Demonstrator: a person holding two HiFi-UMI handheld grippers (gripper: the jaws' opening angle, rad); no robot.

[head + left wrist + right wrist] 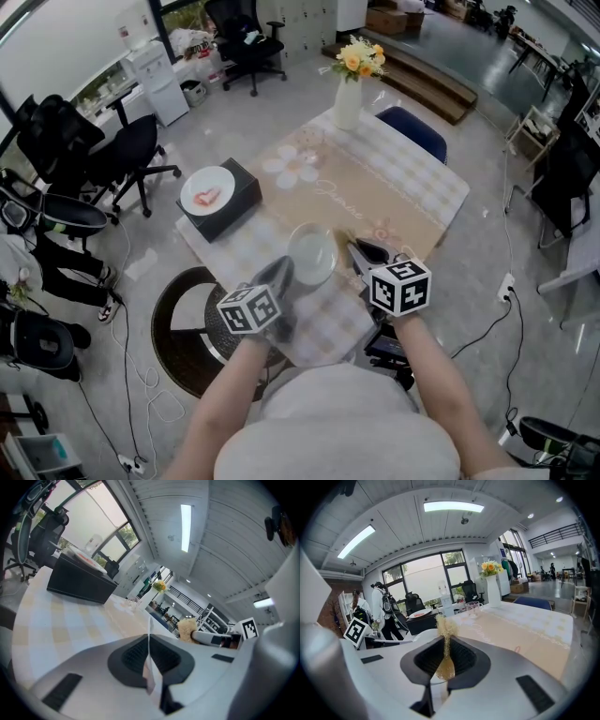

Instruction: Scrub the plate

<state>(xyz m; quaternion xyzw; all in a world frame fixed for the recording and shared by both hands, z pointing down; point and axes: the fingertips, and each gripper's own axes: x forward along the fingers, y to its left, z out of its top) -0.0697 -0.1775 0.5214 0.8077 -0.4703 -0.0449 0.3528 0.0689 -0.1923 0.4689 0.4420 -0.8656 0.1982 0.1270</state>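
Left tool [151, 666] clamped on plate [150, 637] edge — black box [79, 581] beyond

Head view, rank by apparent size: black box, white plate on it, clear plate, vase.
1. black box: largest.
2. white plate and clear plate: these look about alike. The clear one is nearer the camera, so I won't rank them.
3. vase: smallest.

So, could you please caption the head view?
Left gripper grips the plate; right gripper holds a brush beside it.
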